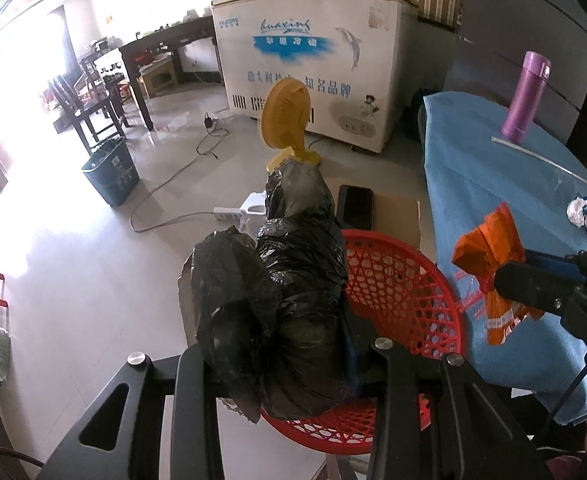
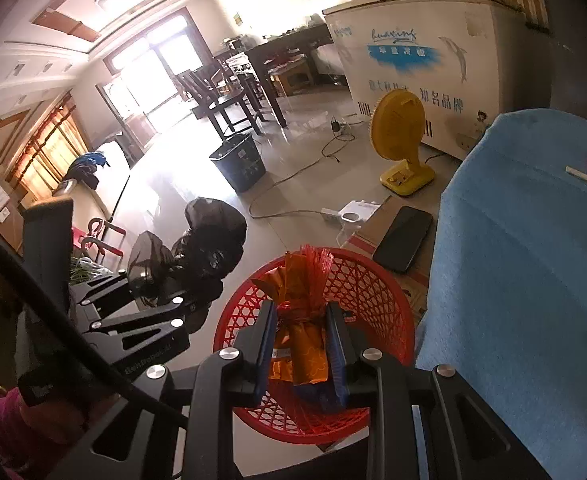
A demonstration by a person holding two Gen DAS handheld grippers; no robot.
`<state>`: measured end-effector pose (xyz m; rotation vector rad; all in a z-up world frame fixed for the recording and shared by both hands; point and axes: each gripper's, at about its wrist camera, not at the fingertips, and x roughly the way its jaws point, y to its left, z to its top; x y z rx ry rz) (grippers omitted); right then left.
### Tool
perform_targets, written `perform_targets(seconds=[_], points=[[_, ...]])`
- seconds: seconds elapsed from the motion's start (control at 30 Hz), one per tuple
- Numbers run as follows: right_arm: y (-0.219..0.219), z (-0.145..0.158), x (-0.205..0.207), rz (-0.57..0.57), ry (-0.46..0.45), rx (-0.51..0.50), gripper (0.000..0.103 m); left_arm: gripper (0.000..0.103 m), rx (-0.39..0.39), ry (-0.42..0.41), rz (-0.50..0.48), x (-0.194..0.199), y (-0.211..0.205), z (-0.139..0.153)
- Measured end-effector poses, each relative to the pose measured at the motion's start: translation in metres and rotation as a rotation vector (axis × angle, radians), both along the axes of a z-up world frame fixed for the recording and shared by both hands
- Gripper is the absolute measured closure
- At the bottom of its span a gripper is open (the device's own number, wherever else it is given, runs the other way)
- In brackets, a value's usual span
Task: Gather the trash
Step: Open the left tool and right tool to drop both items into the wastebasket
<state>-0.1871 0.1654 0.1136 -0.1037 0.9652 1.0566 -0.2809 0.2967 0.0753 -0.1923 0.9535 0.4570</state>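
Now, on my left side, my left gripper (image 1: 293, 360) is clamped on a crumpled black trash bag (image 1: 289, 280), its fingers (image 1: 191, 392) pressed against the bunched plastic. The bag hangs above the near rim of a red mesh basket (image 1: 405, 280), which stands on the floor just beside the table (image 1: 493, 184) with its blue cloth. Behind the basket, a dark phone (image 1: 355, 208) lies on a cardboard box, and a yellow fan (image 1: 285, 116) stands on the floor in front of a white chest freezer (image 1: 313, 56). Farther left, a dark bin (image 1: 111, 170) sits on the tiles.

To the right, my right gripper (image 2: 305, 344) grips an orange wrapper (image 2: 301, 320) with red cellophane at its top; the fingers (image 2: 267, 344) squeeze it from both sides, directly over the basket's opening. On the table sit a purple bottle (image 1: 525, 96), a white straw (image 1: 541, 162) and some crumpled paper scraps (image 1: 583, 210).
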Motion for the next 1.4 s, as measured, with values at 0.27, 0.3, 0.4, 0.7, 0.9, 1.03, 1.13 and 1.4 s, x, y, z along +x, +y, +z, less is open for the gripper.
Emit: perform_targets(seconds=[0.27,0.3,0.4,0.7,0.9,1.03,1.13,1.4], points=[[0.003,-0.007,0.002,-0.006,0.027,-0.016,0.075,0.064,-0.022,0.026,-0.016,0.001,-0.001,-0.007],[0.003,-0.008,0.003,-0.006,0.030,-0.018,0.075,0.064,-0.026,0.028,-0.019,0.001,-0.001,-0.008],[0.003,-0.009,0.005,-0.010,0.035,-0.024,0.075,0.064,-0.037,0.031,-0.032,0.001,-0.003,-0.009],[-0.002,-0.012,0.010,-0.040,0.052,-0.023,0.075,0.059,-0.060,0.034,-0.062,0.004,-0.005,-0.009],[-0.007,-0.012,0.015,-0.062,0.079,-0.018,0.075,0.047,-0.063,0.018,-0.089,0.006,-0.009,-0.004],[-0.013,-0.014,0.021,-0.083,0.111,-0.014,0.075,0.043,-0.059,0.016,-0.104,0.008,-0.015,-0.001],[-0.019,-0.015,0.024,-0.098,0.127,-0.009,0.075,0.042,-0.055,0.018,-0.105,0.010,-0.017,0.001],[-0.046,-0.011,0.032,-0.160,0.152,0.040,0.074,0.038,-0.039,0.010,-0.109,0.016,-0.026,0.008]])
